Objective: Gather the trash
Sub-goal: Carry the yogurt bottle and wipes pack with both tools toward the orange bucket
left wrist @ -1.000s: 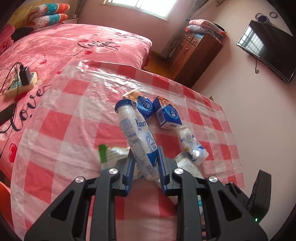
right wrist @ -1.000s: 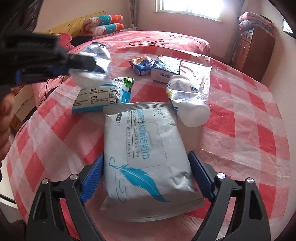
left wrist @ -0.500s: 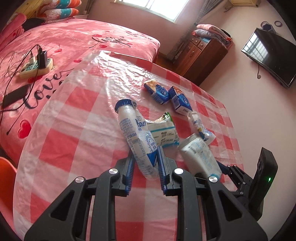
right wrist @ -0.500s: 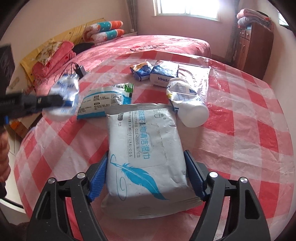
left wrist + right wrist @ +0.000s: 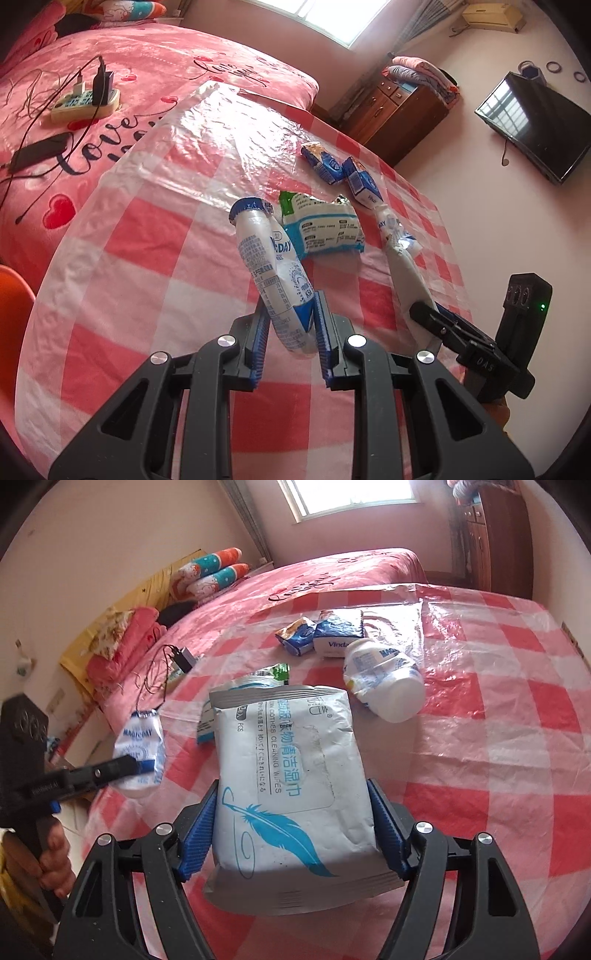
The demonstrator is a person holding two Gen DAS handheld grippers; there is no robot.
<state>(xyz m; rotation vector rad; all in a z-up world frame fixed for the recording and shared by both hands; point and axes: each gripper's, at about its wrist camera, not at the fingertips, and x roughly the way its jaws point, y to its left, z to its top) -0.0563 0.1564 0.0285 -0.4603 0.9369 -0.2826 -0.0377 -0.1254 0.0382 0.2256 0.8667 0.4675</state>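
My left gripper [image 5: 291,301] is shut on a crushed white and blue drink bottle [image 5: 269,266], held above the red-checked table [image 5: 147,258]. My right gripper [image 5: 292,784] is shut on a white wet-wipes pack [image 5: 280,738] with a blue feather, lifted off the cloth and tilted. From the right wrist, the left gripper [image 5: 125,766] and its bottle [image 5: 142,738] hang over the table's left edge. On the table lie a flat white, blue and green packet [image 5: 321,229], two small blue packs [image 5: 323,164] [image 5: 364,182] and a second crushed bottle [image 5: 384,686].
A pink bed behind the table carries a power strip with chargers [image 5: 85,101] and a dark phone [image 5: 38,153]. A wooden cabinet [image 5: 399,110] stands at the back and a TV [image 5: 535,125] hangs on the right wall. An orange seat [image 5: 11,288] sits by the table's left edge.
The right jaws closed onto the wipes pack and raised it, rolling a little. The left gripper carried the bottle away from the other trash toward the table's left edge.
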